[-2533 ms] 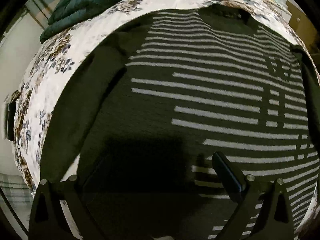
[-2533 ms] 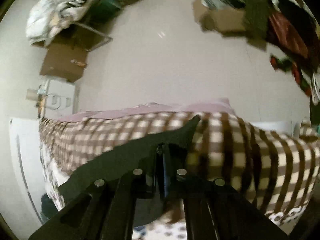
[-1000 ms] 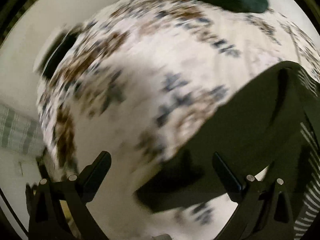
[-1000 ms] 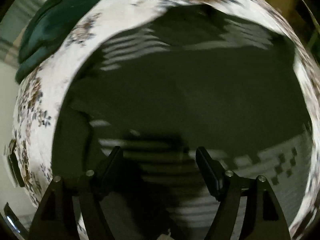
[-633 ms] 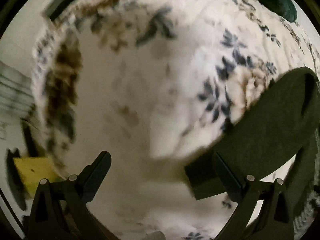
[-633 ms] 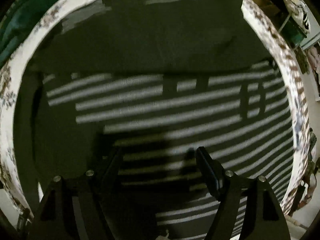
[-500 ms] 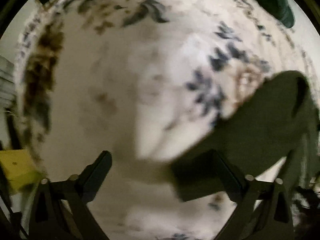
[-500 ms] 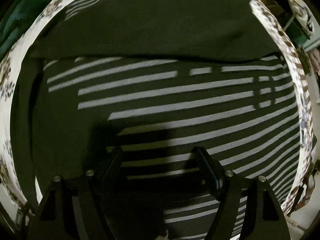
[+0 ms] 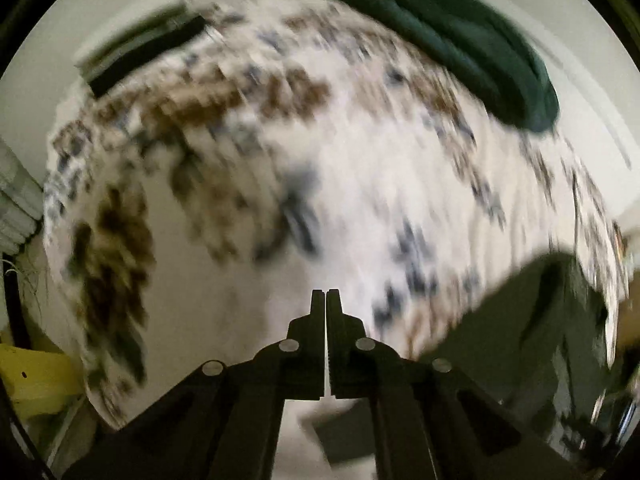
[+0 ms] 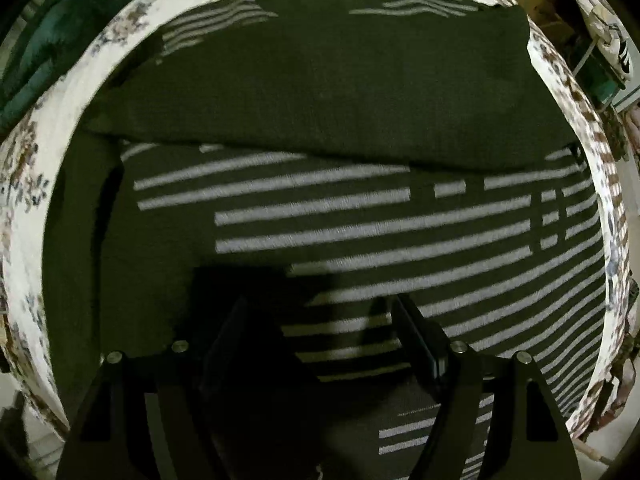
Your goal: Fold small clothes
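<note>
The left wrist view is smeared with motion blur, so the floral sheet (image 9: 360,168) shows only as brown and blue smudges on white, and a striped thing at the upper left (image 9: 140,52) is too blurred to name. The left claw (image 9: 325,300) sits at bottom centre with its jaws pressed together, having just snapped closed, and nothing shows between them. At the lower right of that view a dark flap of the sweater (image 9: 532,320) pokes in, cut off by the frame edge; whether it is a sleeve or a hem I cannot tell. A dark green cloth (image 9: 460,48) lies heaped at the upper right on the sheet, and a yellow patch (image 9: 36,380) at the lower left is too cut off to identify. Over in the right wrist view things are sharp: the dark sweater with pale stripes (image 10: 360,232) fills nearly the whole frame, lying flat on the floral sheet (image 10: 24,208), with a plain dark band folded across its upper part (image 10: 320,92). The right claw (image 10: 320,320) stands open at the bottom, its jaws spread over the stripes and gripping nothing; the left finger is lost in deep shadow. At the far right edge clutter beyond the bed (image 10: 612,64) is too small and warped to read.
</note>
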### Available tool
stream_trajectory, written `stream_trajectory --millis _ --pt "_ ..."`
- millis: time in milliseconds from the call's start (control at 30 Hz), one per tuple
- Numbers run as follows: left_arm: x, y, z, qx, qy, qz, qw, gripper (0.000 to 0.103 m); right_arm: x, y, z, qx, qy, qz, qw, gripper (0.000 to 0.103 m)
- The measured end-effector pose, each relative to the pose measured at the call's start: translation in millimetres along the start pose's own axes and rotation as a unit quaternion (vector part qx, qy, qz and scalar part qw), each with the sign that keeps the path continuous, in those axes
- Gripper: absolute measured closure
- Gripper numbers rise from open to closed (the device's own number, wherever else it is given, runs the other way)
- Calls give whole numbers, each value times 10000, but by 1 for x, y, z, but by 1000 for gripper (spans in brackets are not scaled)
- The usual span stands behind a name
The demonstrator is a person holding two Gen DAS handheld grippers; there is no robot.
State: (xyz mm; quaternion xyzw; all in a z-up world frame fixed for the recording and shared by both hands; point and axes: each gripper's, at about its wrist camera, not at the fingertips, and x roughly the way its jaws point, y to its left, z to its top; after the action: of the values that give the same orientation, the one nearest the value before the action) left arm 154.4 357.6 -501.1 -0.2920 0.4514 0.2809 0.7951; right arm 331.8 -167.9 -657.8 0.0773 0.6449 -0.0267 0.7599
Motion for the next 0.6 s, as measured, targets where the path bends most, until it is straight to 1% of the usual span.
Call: stream_trajectory --millis 33,67,133,167,200,233,267,300,367,400,467,533,567,600 --pt "2 5 9 -100 -4 -13 9999 103 0 -3 -2 -21 18 31 10000 26" --pt "2 11 12 -256 62 -154 9995 103 -1 -3 0 -24 53 62 10000 26" --pt "9 15 8 -523 353 -503 9967 99 -1 -7 -6 23 153 168 9997 26" --pt "14 15 -2 -590 601 -655 9943 95 -1 -10 -9 40 186 197 9996 26" --pt "17 14 -14 -632 817 -740 9919 78 -2 -14 -13 53 224 225 9995 26" --pt "21 11 -26 -673 1017 -795 9894 56 -2 -16 -15 50 254 239 9994 26" --pt "29 9 -41 -749 1182 -870 9863 48 -4 -19 -19 44 275 245 9993 26" --pt "35 10 -56 -889 1317 -964 9826 44 -5 -26 -20 32 295 253 9992 26" --pt "46 10 -80 -1109 1557 -1062 9758 44 -8 -36 -26 10 314 252 9992 26" --pt "49 9 -91 -1163 1678 -1020 9736 44 -10 -40 -28 2 321 255 9992 26" --pt "54 7 -105 -1193 1825 -964 9712 44 -12 -34 -20 -19 344 247 9991 26" --pt "60 4 -113 -1218 1917 -910 9696 44 -12 -32 -15 -47 377 238 9990 26" --pt "63 3 -115 -1239 1881 -922 9699 44 -12 -35 -17 -53 394 234 9989 26" --pt "63 1 -114 -1257 1776 -931 9716 47 -13 -40 -21 -57 421 243 9988 26"
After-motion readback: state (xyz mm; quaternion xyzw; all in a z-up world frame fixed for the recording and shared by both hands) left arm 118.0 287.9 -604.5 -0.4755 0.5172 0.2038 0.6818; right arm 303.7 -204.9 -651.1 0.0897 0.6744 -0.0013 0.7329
